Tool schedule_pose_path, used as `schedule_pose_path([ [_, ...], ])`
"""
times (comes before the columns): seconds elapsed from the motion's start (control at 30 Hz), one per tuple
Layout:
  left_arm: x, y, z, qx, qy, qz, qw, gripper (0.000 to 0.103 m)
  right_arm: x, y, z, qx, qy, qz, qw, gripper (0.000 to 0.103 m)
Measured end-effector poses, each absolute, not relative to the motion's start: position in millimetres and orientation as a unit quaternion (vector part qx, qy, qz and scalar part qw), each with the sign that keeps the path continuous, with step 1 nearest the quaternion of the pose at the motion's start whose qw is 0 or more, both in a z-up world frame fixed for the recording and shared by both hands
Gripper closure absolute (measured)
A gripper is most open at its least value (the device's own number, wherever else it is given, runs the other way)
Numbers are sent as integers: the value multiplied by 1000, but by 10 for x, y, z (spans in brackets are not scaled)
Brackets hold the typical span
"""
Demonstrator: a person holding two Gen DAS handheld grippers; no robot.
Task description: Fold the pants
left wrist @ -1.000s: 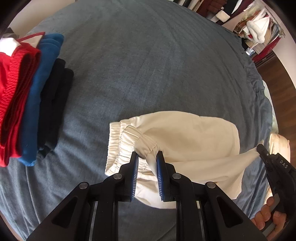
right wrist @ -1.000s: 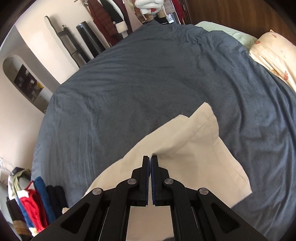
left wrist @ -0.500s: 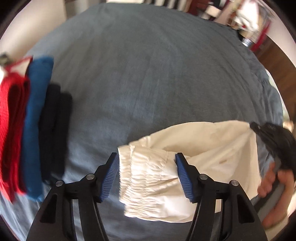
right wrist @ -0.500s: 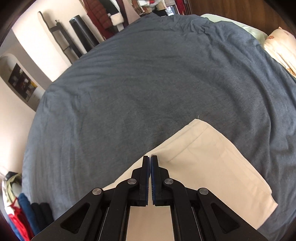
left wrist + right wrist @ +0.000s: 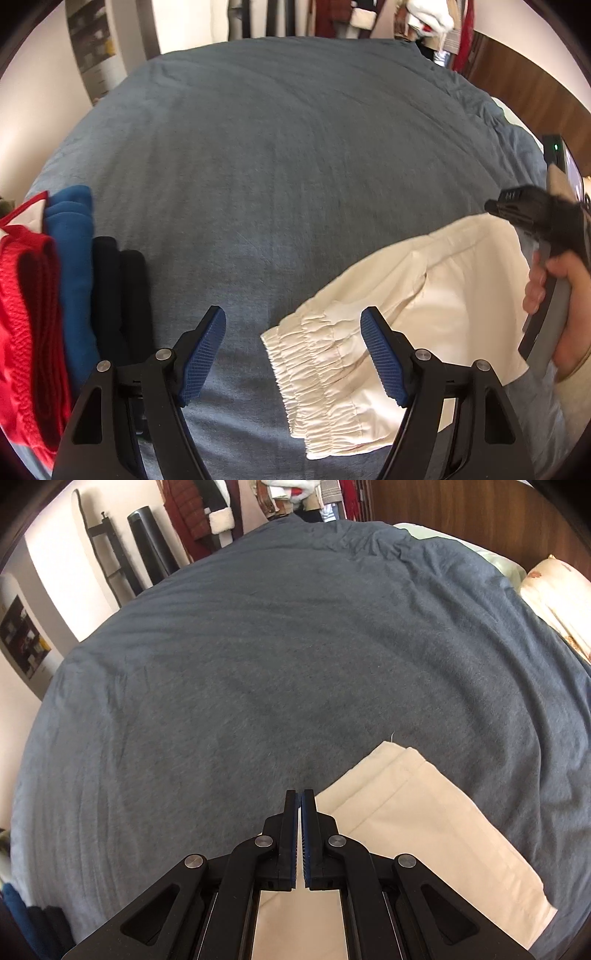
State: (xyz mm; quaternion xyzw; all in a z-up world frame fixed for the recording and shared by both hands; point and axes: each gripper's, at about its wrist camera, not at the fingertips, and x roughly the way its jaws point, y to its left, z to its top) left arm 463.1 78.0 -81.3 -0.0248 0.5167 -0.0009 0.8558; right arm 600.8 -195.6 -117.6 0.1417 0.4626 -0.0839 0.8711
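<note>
Lying folded on the grey-blue bedspread [image 5: 277, 166], the cream pants [image 5: 424, 302] have their gathered waistband [image 5: 317, 365] just ahead of the left gripper [image 5: 293, 354], whose blue pads stand wide apart with nothing between them, apparently so the cloth can settle flat. The right gripper [image 5: 299, 801], its jaws pressed together on the pants' far edge, is held low and level in the person's hand [image 5: 565, 295], probably to keep that fold in place.

Grey-blue bed [image 5: 288, 155] — cream pants [image 5: 417, 306] on it, folded red, blue and dark clothes [image 5: 70, 280] alongside.
</note>
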Motion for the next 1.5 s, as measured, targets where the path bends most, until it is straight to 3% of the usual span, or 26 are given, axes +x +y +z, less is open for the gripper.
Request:
schedule_pose_path([
  [0.2,4688,773,-1036,-30,519,-32,853,28,5922,-1953,-1070,125,465,-72,873,95],
  [0.3,4721,744,-1162,-16,523,-57,850,28,5782,-1932,-1003,104,465,-48,878,70],
  [0.43,4756,664,-1276,9,524,-73,849,31,5637,-1953,-998,64,467,-43,881,70],
  [0.57,4779,573,-1314,21,525,-65,849,60,5600,-2036,-1108,37,476,-58,877,70],
  [0.77,4790,636,-1105,0,502,-28,864,63,5685,-2122,-1217,49,493,-61,866,70],
  [0.9,4918,669,-1268,-3,528,-11,849,63,5821,-2064,-1304,54,496,-48,865,70],
  [1.03,4994,659,-1375,3,548,-9,837,56,6038,-2024,-1491,55,524,-59,848,70],
  [1.13,5007,632,-1389,30,551,14,834,33,6128,-2027,-1528,47,521,-72,849,70],
  [1.33,4877,617,-1247,55,548,26,835,25,6112,-2005,-1440,22,514,-95,852,69],
  [1.43,4765,623,-1121,60,535,35,842,18,5986,-2039,-1294,18,497,-97,862,54],
  [1.5,4672,589,-1042,70,525,35,847,18,5878,-2059,-1166,26,485,-97,869,53],
])
